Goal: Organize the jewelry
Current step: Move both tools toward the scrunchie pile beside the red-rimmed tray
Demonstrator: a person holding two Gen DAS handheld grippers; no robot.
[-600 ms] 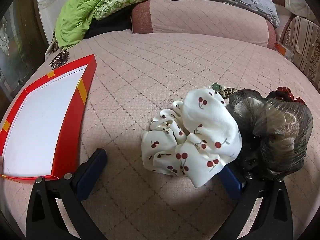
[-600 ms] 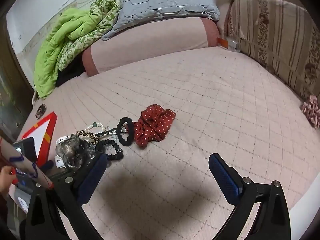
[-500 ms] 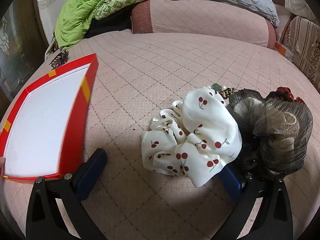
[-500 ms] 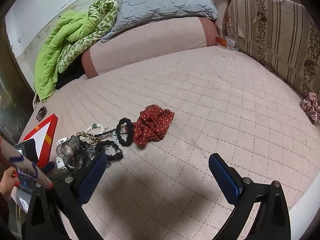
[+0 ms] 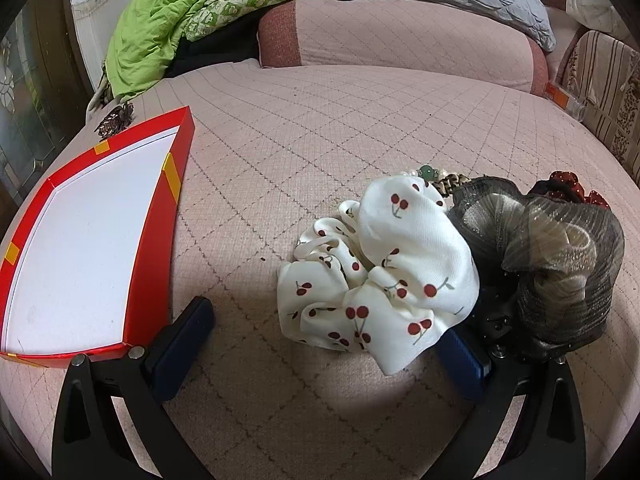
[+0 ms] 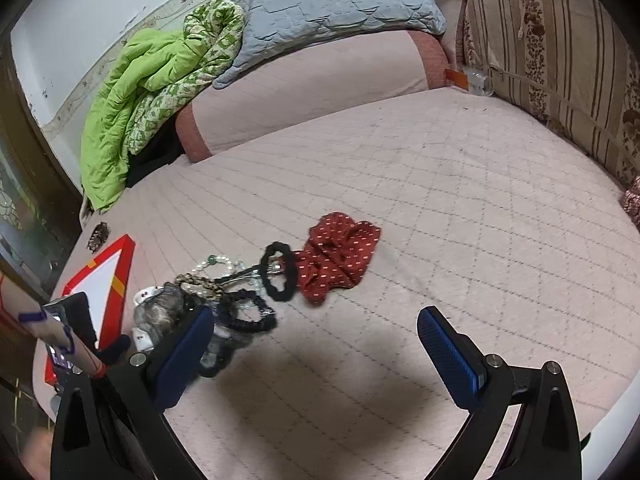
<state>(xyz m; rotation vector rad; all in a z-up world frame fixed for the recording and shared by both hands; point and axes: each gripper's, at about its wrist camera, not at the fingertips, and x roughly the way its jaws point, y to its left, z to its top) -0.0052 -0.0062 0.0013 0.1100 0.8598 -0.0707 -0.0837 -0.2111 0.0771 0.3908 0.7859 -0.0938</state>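
Observation:
On the pink quilted bed a white cherry-print scrunchie [image 5: 384, 268] lies between the fingers of my open left gripper [image 5: 324, 328] and overlaps the right finger. A dark sheer scrunchie [image 5: 552, 260] sits against its right side. Behind them a bead bracelet [image 5: 427, 171] peeks out. A red tray [image 5: 160, 216] with a white floor lies to the left. My right gripper [image 6: 314, 320] stands open over bare quilt. Beyond it lie a red dotted scrunchie [image 6: 336, 256], a black hair tie [image 6: 280, 266], a pearl bracelet [image 6: 218, 266] and a black coiled tie [image 6: 248, 316].
A green quilt [image 6: 132, 112], a grey pillow [image 6: 336, 4] and a pink bolster [image 6: 312, 88] line the back. A striped cushion [image 6: 560, 72] walls the right side. A brown hair clip [image 5: 116, 118] lies behind the tray, and a plaid scrunchie [image 6: 632, 200] at the far right edge.
The right wrist view has swung slightly left, so the jewelry pile sits a little further right in it. The red tray jolted briefly. The left gripper has kept still.

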